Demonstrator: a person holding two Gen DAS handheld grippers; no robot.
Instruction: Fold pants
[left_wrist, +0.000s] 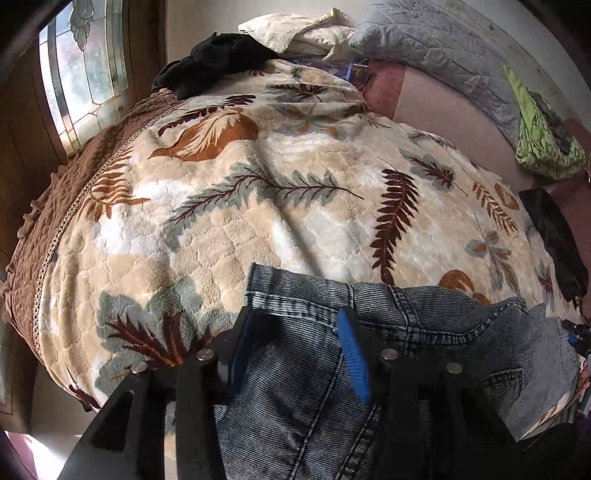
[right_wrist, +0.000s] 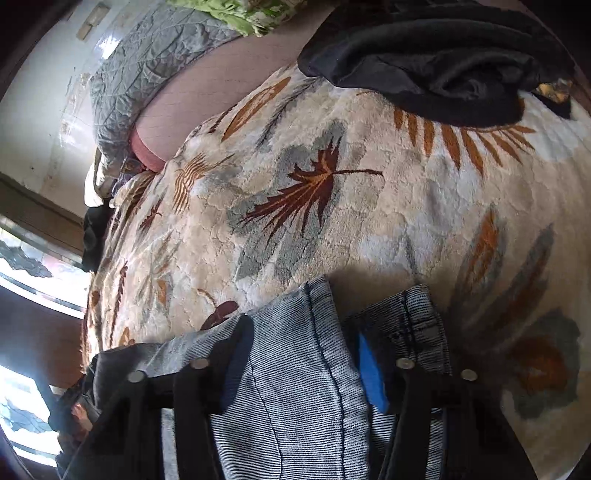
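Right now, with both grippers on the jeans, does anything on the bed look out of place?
Mostly clutter: a black garment lies bunched on the leaf blanket, near the jeans. The jeans sit rumpled between the jaws of both the left gripper and right gripper. No damage.

Faded blue jeans (left_wrist: 314, 369), bunched and creased, lying on leaf-print blanket (left_wrist: 240, 221).

Bedroom, daytime: bed (left_wrist: 454, 107) w/ plush cream blanket (left_wrist: 258, 206) in brown, rust & grey leaf print, over a brown quilted spread (left_wrist: 55, 206). Leaded stained-glass window (left_wrist: 81, 70) set in dark wood panelling lets daylight in at the bed's far corner. Grey quilted pillow (left_wrist: 436, 40) & green cloth (left_wrist: 543, 140) lie along pale wall; black garments (left_wrist: 214, 62) heaped nr cream pillow (left_wrist: 295, 31).
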